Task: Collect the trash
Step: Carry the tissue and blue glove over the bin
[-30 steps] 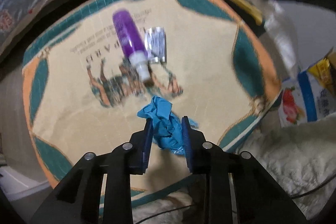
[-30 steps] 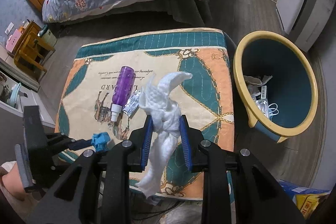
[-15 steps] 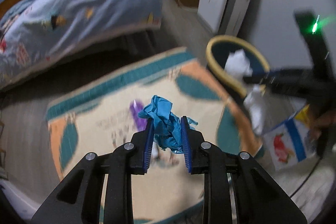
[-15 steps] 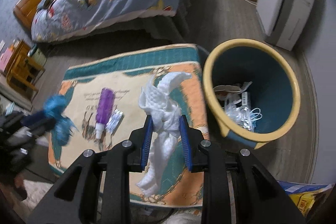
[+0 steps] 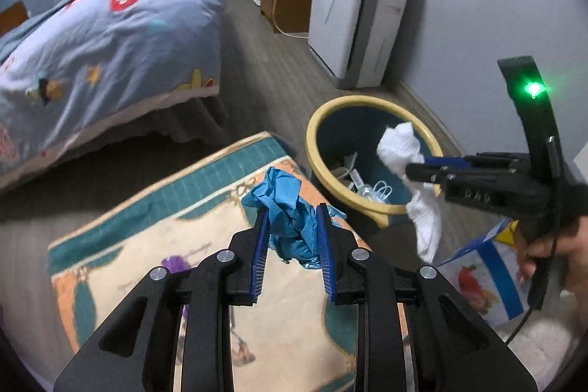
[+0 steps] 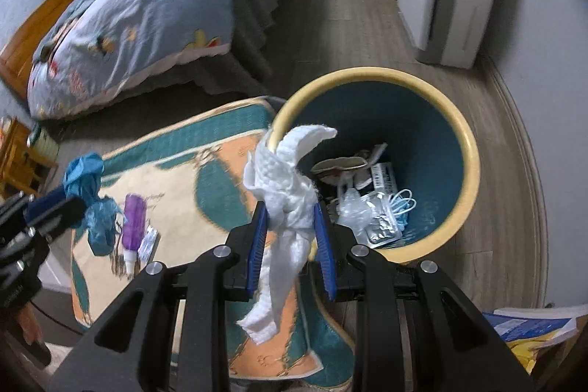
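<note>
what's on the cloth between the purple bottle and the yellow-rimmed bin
Only bare patterned cloth; the foil packet touches the purple bottle, short of the bin. Right wrist view.

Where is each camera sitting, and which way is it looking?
Left wrist: rides the left gripper, looking down its fingers at crumpled blue plastic trash over the patterned cushion; the person's right hand shows.
Right wrist: rides the right gripper, looking down at a white paper towel by the yellow-rimmed teal bin; the left gripper shows at the left edge.
Both see bin, cushion, blue quilted bed, and both pieces of trash.
</note>
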The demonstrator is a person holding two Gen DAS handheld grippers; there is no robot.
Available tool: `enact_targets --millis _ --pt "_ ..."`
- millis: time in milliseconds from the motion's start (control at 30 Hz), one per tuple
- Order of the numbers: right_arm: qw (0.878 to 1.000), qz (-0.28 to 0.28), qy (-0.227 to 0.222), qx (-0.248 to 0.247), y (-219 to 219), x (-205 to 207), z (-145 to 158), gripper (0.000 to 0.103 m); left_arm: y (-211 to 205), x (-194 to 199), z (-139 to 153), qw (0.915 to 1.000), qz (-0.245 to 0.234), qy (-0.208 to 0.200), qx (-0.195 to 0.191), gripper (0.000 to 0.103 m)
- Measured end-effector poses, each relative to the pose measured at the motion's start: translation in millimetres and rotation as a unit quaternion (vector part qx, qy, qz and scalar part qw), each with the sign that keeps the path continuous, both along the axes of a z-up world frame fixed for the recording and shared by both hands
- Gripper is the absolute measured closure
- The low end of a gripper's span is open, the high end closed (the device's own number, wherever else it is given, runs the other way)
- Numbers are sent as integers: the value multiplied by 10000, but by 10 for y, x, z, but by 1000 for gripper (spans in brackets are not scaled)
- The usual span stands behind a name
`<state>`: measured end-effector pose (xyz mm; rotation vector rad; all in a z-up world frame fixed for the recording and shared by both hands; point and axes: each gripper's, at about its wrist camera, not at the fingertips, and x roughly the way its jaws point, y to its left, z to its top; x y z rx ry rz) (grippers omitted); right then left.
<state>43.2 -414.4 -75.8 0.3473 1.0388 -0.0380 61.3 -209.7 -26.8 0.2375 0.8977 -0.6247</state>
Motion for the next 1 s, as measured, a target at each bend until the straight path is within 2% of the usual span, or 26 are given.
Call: enact_targets --millis 200,500,767,1000 --pt "9993 -324 52 196 -338 -4 -120 77 -225 156 -121 9999 47 126 -37 76" --pt "9972 -726 94 164 -713 -80 -264 77 -674 241 -302 9997 -113 233 -49 76" --pt "9945 -1015 62 257 -925 -86 -336 77 -1065 188 -490 9990 -346 278 53 76" --pt "9886 -1467 -80 319 -1110 -42 -364 77 -1236 286 -722 9987 -255 445 50 76"
